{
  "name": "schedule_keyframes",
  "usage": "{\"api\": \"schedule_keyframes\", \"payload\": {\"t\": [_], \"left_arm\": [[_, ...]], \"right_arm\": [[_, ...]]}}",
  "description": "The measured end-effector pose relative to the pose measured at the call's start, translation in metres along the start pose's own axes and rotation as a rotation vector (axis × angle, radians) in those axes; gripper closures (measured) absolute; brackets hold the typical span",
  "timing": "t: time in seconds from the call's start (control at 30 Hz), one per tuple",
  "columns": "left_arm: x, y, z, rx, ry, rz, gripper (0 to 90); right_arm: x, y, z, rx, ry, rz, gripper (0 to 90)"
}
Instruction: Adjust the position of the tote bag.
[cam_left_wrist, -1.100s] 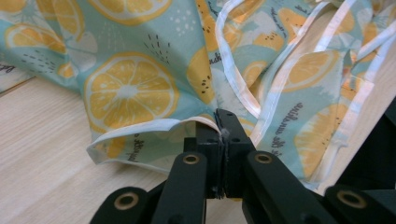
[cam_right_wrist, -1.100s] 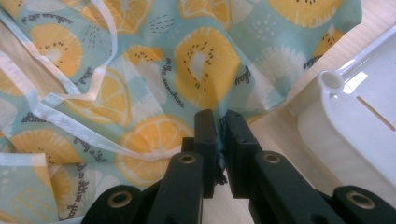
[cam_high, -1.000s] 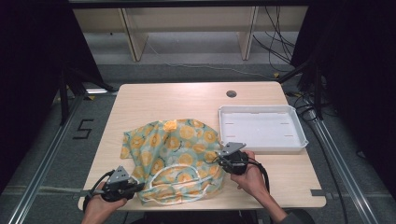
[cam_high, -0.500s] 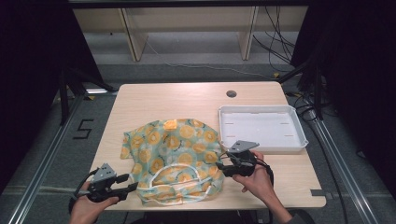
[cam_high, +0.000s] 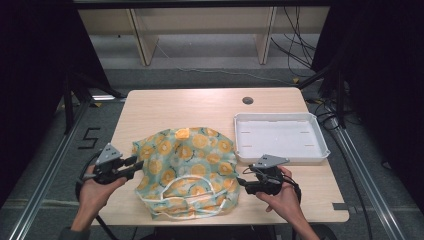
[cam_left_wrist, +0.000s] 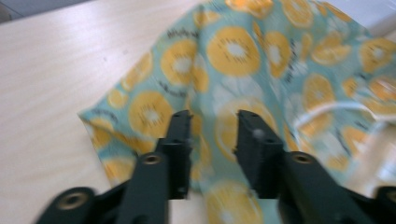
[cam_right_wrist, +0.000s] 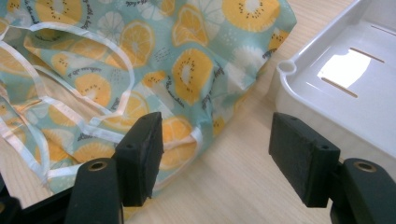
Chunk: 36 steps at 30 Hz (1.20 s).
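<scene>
Mid-table: fruit-print cloth (cam_high: 187, 167) crumpled, long axis near-to-far, white-strapped edge nearest.

The right tool (cam_right_wrist: 215, 156) is hovering low over the table (cam_right_wrist: 233, 186), its two black jaws standing wide apart with nothing between them, having just been opening. The fruit-print cloth (cam_right_wrist: 140, 60), edged with white tape, is lying rumpled beyond the left jaw. A white tray (cam_right_wrist: 345, 79) is sitting behind the right jaw, just beside the cloth's corner.
</scene>
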<state>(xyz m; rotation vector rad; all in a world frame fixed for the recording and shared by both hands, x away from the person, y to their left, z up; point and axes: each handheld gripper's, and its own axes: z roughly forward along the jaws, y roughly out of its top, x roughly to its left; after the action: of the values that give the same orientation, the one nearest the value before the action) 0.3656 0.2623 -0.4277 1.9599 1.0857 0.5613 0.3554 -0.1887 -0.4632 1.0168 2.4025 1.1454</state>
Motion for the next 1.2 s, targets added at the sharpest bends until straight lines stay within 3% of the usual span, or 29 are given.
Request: {"api": "schedule_keyframes", "payload": {"t": [0.03, 0.1, 0.17, 0.27, 0.3, 0.37, 0.43, 0.47, 0.53, 0.6, 0.63, 0.73, 0.83, 0.9, 1.03, 1.13, 1.2], "left_arm": [[0.002, 0.003, 0.004, 0.006, 0.001, 0.006, 79.9], [0.006, 0.011, 0.02, 0.023, 0.008, 0.011, 83.2], [0.008, 0.018, 0.034, 0.047, 0.018, 0.033, 88.9], [0.011, 0.028, 0.053, 0.085, 0.012, 0.04, 89.7], [0.009, 0.031, 0.066, 0.072, 0.011, 0.004, 89.7], [0.01, 0.033, 0.072, 0.081, 0.0, 0.001, 89.7], [0.01, 0.036, 0.083, 0.104, 0.018, 0.011, 89.7], [0.01, 0.037, 0.088, 0.094, 0.013, -0.012, 89.7], [0.011, 0.04, 0.094, 0.112, 0.005, -0.005, 89.7], [0.009, 0.041, 0.1, 0.108, -0.006, -0.025, 89.7], [0.008, 0.042, 0.105, 0.132, -0.021, -0.015, 89.7], [0.005, 0.043, 0.109, 0.137, -0.036, -0.014, 89.6], [0.0, 0.046, 0.113, 0.141, -0.055, -0.009, 89.6], [-0.002, 0.048, 0.114, 0.14, -0.046, 0.002, 89.6], [-0.004, 0.048, 0.119, 0.132, -0.068, -0.025, 89.6], [-0.006, 0.05, 0.12, 0.147, -0.069, -0.012, 89.6], [-0.008, 0.05, 0.122, 0.136, -0.068, -0.014, 89.5]], "right_arm": [[0.0, -0.002, -0.002, -0.007, -0.002, 0.011, 36.3], [-0.001, -0.003, -0.002, -0.012, 0.001, -0.002, 36.3], [-0.001, -0.005, -0.005, 0.001, -0.004, 0.031, 36.4], [-0.004, -0.007, -0.006, -0.003, -0.002, 0.013, 36.5], [-0.003, -0.008, -0.007, 0.007, 0.0, 0.036, 36.5], [-0.003, -0.009, -0.007, 0.009, -0.002, 0.041, 36.5], [-0.005, -0.009, -0.006, 0.003, 0.005, 0.032, 36.5], [-0.005, -0.009, -0.005, 0.001, 0.013, 0.027, 36.5], [-0.006, -0.009, -0.005, -0.001, 0.009, 0.023, 36.5], [-0.006, -0.009, -0.005, -0.002, 0.002, 0.021, 36.5], [-0.007, -0.009, -0.004, -0.002, -0.001, 0.014, 36.5], [-0.005, -0.01, -0.005, 0.005, -0.007, 0.042, 36.5], [-0.006, -0.01, -0.005, 0.004, -0.006, 0.043, 36.5], [-0.006, -0.01, -0.005, 0.004, -0.002, 0.038, 36.5], [-0.006, -0.01, -0.005, 0.006, 0.0, 0.047, 36.5], [-0.008, -0.01, -0.005, -0.003, -0.009, 0.032, 36.5], [-0.007, -0.01, -0.005, 0.006, -0.008, 0.047, 36.5]]}}
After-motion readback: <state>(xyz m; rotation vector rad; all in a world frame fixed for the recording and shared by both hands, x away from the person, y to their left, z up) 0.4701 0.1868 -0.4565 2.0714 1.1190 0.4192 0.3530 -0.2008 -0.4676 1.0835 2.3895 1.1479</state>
